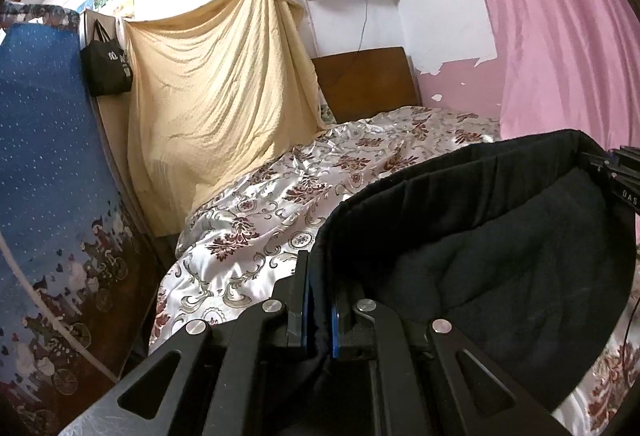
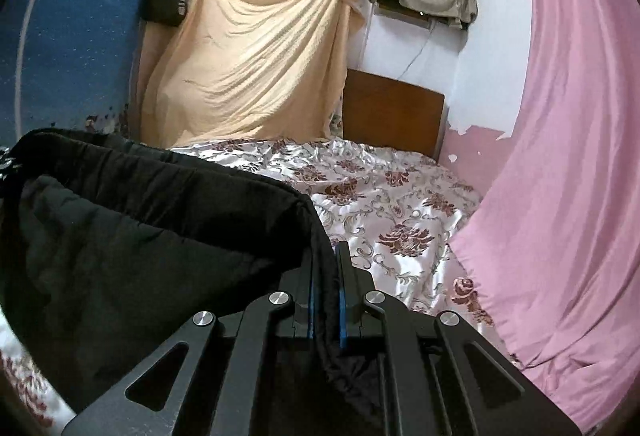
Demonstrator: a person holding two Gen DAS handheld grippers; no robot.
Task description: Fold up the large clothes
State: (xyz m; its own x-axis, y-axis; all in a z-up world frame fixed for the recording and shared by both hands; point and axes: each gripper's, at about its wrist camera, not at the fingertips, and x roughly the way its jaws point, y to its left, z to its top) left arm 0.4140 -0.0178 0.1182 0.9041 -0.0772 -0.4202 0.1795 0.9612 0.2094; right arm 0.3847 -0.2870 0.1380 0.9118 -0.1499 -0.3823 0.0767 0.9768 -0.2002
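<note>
A large black garment (image 1: 500, 248) hangs stretched between my two grippers above the bed. My left gripper (image 1: 320, 276) is shut on its left edge, the cloth pinched between the blue pads. In the right wrist view the same black garment (image 2: 140, 236) sags to the left, and my right gripper (image 2: 326, 272) is shut on its right edge. The other gripper (image 1: 624, 172) shows at the far right of the left wrist view, holding the far end of the garment's hem.
A bed with a shiny floral bedspread (image 2: 380, 196) lies below, with a wooden headboard (image 2: 392, 112) behind. A yellow sheet (image 1: 216, 92) hangs on the back wall, a pink curtain (image 2: 568, 156) on the right, a blue patterned mattress (image 1: 44, 156) on the left.
</note>
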